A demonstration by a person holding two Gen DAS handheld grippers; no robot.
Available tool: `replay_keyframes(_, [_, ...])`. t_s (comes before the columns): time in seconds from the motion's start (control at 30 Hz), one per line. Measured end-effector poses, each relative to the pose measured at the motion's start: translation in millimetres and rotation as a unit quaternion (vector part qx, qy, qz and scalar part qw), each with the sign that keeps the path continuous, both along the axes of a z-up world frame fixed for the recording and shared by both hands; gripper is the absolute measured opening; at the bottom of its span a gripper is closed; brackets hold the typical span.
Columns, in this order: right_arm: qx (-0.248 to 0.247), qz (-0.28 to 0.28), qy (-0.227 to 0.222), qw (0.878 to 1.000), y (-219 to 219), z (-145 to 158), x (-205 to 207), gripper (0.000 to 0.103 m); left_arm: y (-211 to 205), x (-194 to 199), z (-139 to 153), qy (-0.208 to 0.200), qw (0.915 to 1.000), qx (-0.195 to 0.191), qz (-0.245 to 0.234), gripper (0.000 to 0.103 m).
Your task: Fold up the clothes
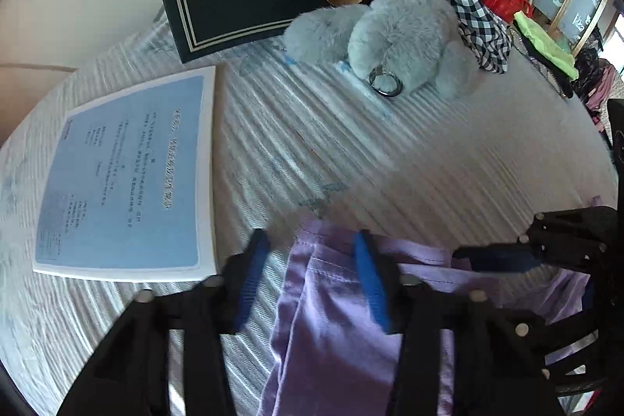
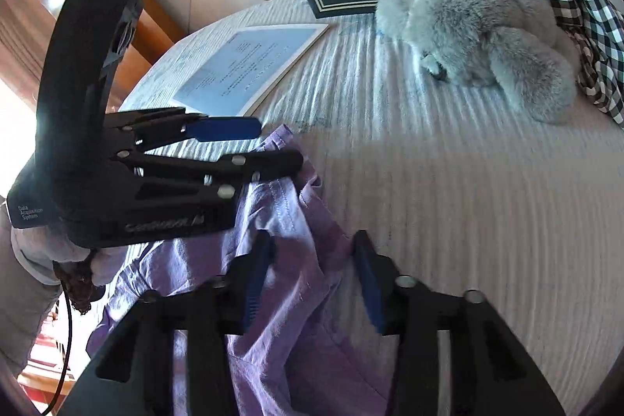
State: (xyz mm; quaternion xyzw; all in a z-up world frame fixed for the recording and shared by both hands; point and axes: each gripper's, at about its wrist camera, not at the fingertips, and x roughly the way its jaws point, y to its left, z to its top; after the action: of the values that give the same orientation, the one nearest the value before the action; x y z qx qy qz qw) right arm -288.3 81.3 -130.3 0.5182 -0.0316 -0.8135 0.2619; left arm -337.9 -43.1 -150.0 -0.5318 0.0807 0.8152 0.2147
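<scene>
Both gaping claws, left claw (image 1: 312, 275) and right claw (image 2: 312, 279), straddle the purple garment (image 1: 331, 330).

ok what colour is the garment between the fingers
Light purple, a lilac garment; it shows best in the left wrist view.

Left gripper (image 1: 312, 279) and right gripper (image 2: 312, 283) side by side, jaws apparently spread wide.

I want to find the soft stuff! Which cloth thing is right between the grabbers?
The purple garment. It lies between the open fingers of the left gripper and right gripper, while the checkered cloth and green cloth sit far off.
</scene>
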Motion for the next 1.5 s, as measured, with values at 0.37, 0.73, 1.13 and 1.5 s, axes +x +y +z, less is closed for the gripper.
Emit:
replay_keyframes(0.37, [0.047, 0.102, 0.163, 0.98, -10, 59, 70, 0.009, -21, 79, 73, 0.085, 0.9962, 0.02, 0.006, 0.003])
replay_keyframes(0.73, [0.019, 0.137, 0.039, 0.99, 17, 28, 143, 0.01, -38, 200, 16, -0.026, 0.9993, -0.015, 0.024, 0.01])
replay_keyframes(1.13, [-0.015, 0.032, 0.057, 0.998, 10, 71, 103, 0.011, -45, 164, 71, 0.042, 0.993, 0.055, 0.096, 0.041])
replay_keyframes(1.5, [0.02, 0.0, -0.003, 1.0, 10, -3, 79, 0.0, -36, 152, 5, 0.008, 0.9959, 0.019, 0.088, 0.036])
